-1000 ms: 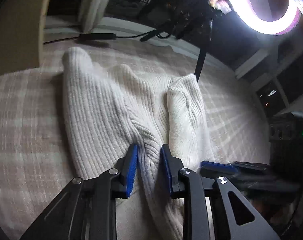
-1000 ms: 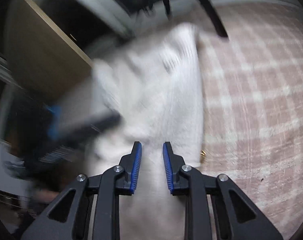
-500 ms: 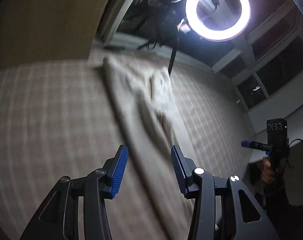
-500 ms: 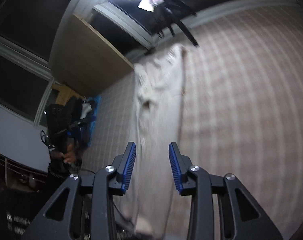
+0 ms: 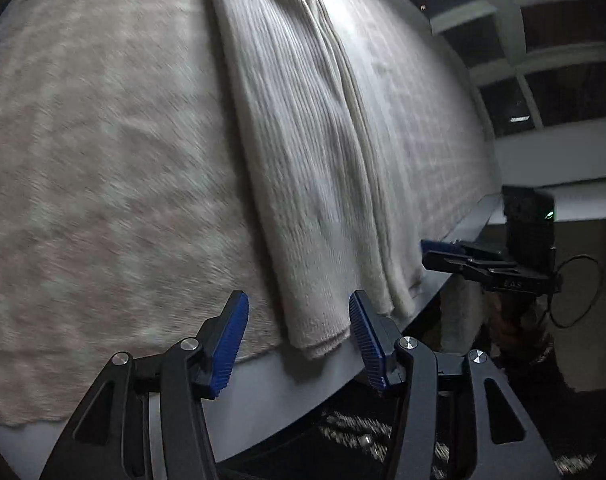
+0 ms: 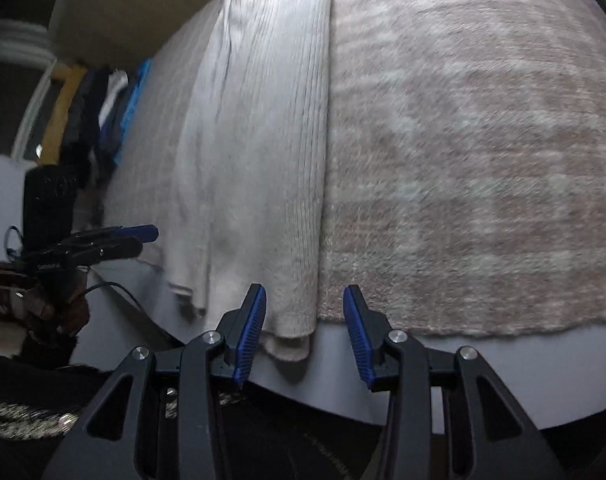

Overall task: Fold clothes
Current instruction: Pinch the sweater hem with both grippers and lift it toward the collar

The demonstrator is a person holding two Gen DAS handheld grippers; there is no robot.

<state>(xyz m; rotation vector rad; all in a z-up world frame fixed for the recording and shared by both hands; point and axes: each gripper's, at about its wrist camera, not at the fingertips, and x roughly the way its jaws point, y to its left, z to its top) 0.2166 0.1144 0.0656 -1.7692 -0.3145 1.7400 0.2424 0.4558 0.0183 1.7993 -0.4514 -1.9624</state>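
Half a second earlier both tools had been raised toward the ring light; now the left gripper [image 5: 298, 334] and right gripper [image 6: 305, 330] had dropped to the near hem of the ribbed cream sweater [image 5: 303, 152], jaws spread, holding nothing (next fold not begun). It lay in a narrow strip toward 12 o'clock on the plaid blanket [image 6: 483, 140]. The grey table edge [image 5: 271, 392] ran directly beneath.

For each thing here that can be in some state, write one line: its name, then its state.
left gripper: open, empty, at the sweater's near end.
right gripper: open, empty, at the sweater's near end.
white ribbed sweater: folded into a long narrow strip, lying flat, near end at the table's edge.
plaid blanket: spread flat under the sweater.
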